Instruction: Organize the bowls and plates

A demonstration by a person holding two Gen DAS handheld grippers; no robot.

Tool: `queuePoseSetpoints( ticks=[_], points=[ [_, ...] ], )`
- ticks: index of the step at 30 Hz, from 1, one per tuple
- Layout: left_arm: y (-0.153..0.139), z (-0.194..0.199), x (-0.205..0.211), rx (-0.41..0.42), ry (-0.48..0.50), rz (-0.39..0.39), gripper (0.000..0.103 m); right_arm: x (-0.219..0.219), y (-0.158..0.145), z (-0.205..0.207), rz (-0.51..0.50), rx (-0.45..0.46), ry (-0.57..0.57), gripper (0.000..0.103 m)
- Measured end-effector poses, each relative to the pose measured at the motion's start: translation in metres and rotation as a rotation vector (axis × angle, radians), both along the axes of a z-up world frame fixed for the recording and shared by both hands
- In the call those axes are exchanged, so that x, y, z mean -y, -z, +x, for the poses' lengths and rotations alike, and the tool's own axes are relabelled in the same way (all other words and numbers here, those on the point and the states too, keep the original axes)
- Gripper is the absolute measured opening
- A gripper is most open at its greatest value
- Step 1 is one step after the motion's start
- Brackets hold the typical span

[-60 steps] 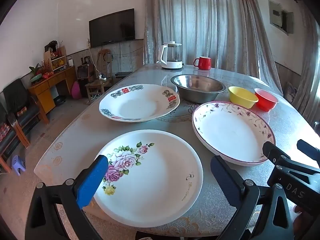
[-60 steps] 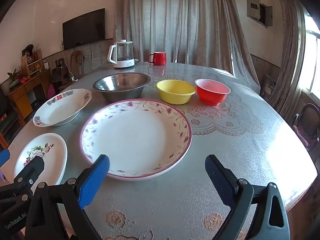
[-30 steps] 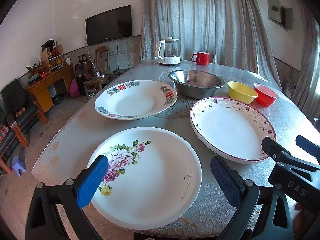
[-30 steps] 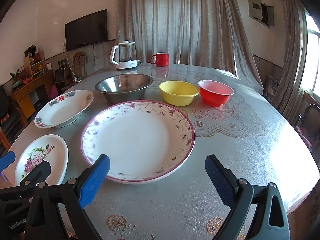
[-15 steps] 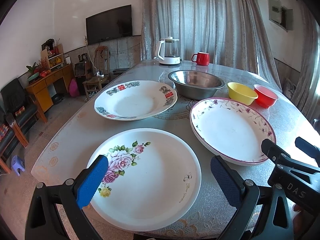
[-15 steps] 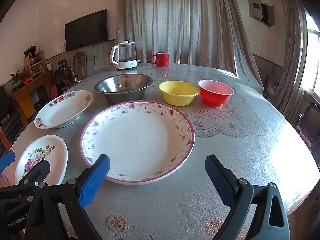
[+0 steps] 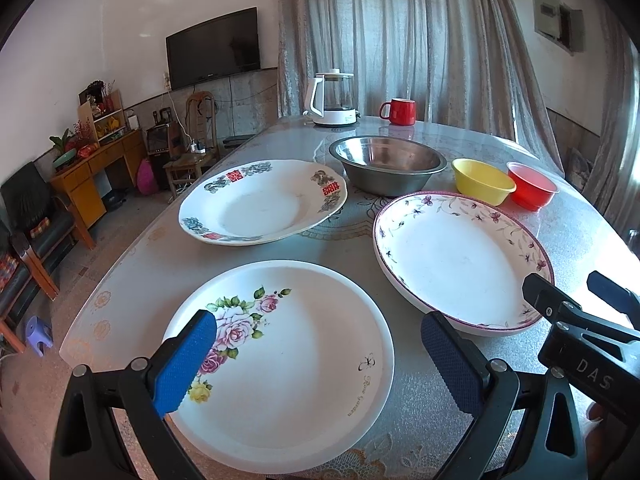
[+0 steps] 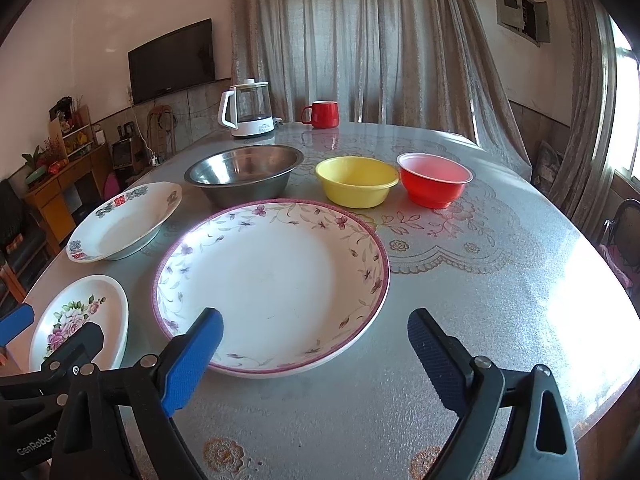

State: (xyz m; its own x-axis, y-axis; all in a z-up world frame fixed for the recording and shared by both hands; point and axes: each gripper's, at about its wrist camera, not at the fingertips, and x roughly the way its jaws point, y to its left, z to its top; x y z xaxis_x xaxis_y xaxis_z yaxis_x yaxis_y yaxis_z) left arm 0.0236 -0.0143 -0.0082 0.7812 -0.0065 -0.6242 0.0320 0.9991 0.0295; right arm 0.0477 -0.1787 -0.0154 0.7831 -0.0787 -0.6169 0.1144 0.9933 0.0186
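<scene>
The left gripper (image 7: pixel 318 354) hovers spread wide above the white rose-printed plate (image 7: pixel 280 360) at the table's near edge; the right gripper (image 8: pixel 316 350), also spread, frames the purple-rimmed floral plate (image 8: pixel 272 284). 3 plates and 3 bowls sit on the grey round table (image 8: pixel 500 280).

On the table (image 8: pixel 500 300), taking the steel bowl (image 8: pixel 244 174) as landmark: kettle (image 8: pixel 248 108) and mug (image 8: pixel 322 114) behind it, two plastic bowls (image 8: pixel 356 180) right, vine-rimmed plate (image 8: pixel 272 284) before it, deep plate (image 8: pixel 124 226) left, rose plate (image 8: pixel 80 320) nearest left.
</scene>
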Motion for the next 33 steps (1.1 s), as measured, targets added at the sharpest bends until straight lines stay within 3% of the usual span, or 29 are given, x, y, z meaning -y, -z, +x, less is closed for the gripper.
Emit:
queuePoseSetpoints(
  ticks=[23, 33],
  points=[
    [-0.002, 0.015, 0.022, -0.027, 0.077, 0.007, 0.103, 0.025, 0.005, 0.013, 0.05, -0.017, 0.016, 0.093],
    [-0.003, 0.031, 0.025, -0.099, 0.224, -0.126, 0.103, 0.047, 0.008, 0.023, 0.11, -0.048, 0.012, 0.067]
  ],
)
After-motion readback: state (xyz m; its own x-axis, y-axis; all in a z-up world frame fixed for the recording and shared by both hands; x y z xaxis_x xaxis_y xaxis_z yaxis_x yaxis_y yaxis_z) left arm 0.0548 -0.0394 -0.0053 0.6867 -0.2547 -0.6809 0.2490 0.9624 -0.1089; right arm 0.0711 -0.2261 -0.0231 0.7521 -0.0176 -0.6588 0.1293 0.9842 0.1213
